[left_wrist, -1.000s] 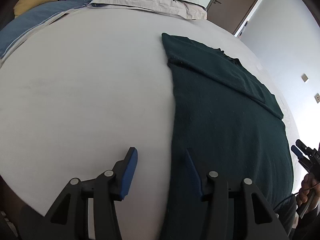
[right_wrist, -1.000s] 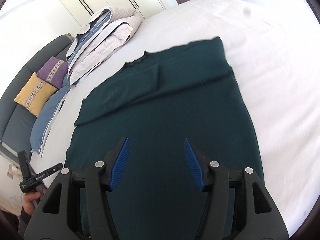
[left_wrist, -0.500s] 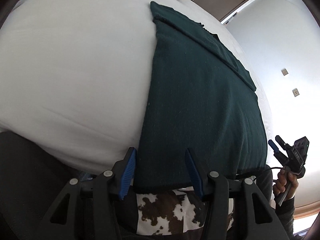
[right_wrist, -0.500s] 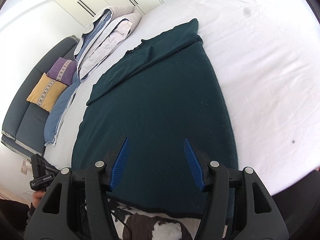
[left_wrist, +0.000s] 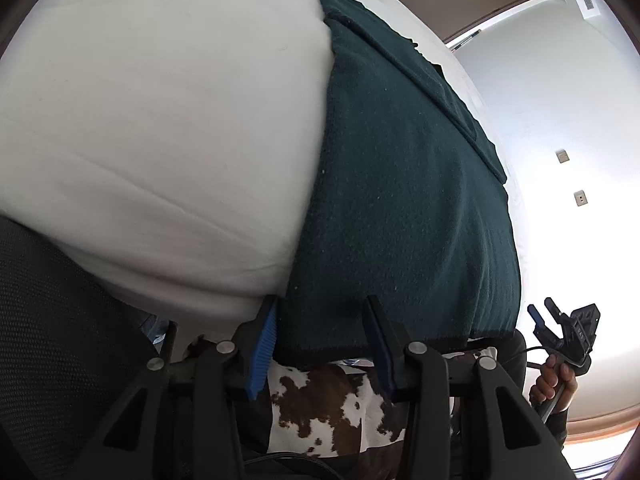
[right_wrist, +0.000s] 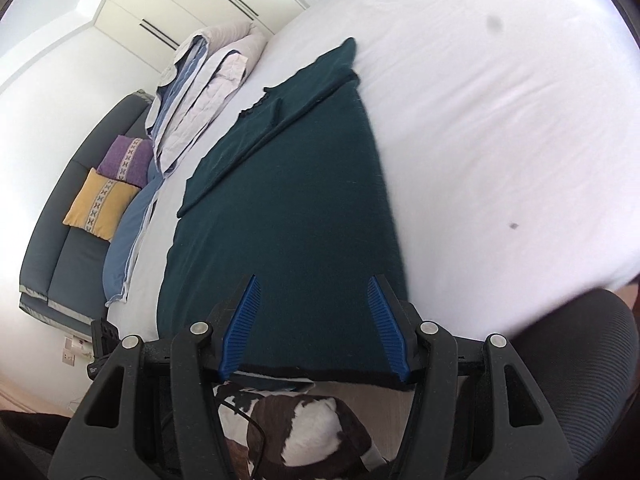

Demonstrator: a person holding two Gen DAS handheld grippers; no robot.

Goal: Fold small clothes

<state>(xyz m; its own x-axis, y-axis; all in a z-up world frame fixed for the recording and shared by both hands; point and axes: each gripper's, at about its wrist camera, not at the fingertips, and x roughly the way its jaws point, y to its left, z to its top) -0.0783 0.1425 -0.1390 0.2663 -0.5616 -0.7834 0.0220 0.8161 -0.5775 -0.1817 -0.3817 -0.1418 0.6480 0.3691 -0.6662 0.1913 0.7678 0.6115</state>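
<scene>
I am working over a white bed [right_wrist: 500, 128] in a bedroom with a pale wardrobe [right_wrist: 168, 4] at the far wall. The dark green garment [right_wrist: 288, 216] lies flat on the bed, its long axis running from the near mattress edge, where its hem hangs slightly over, away toward the folded bedding [right_wrist: 204, 92]. Its neckline end points at that bedding, with the sleeves folded across the far end.

My left gripper [left_wrist: 320, 344] straddles the garment's near left hem corner. Its jaws have just been closing, with the hem edge between them; I see the pads still apart, not yet pressing. My right gripper [right_wrist: 316, 328] sits over the near right hem corner, jaws apart, cloth below them. A cow-patterned rug [left_wrist: 320, 412] lies beneath the hem.
</scene>
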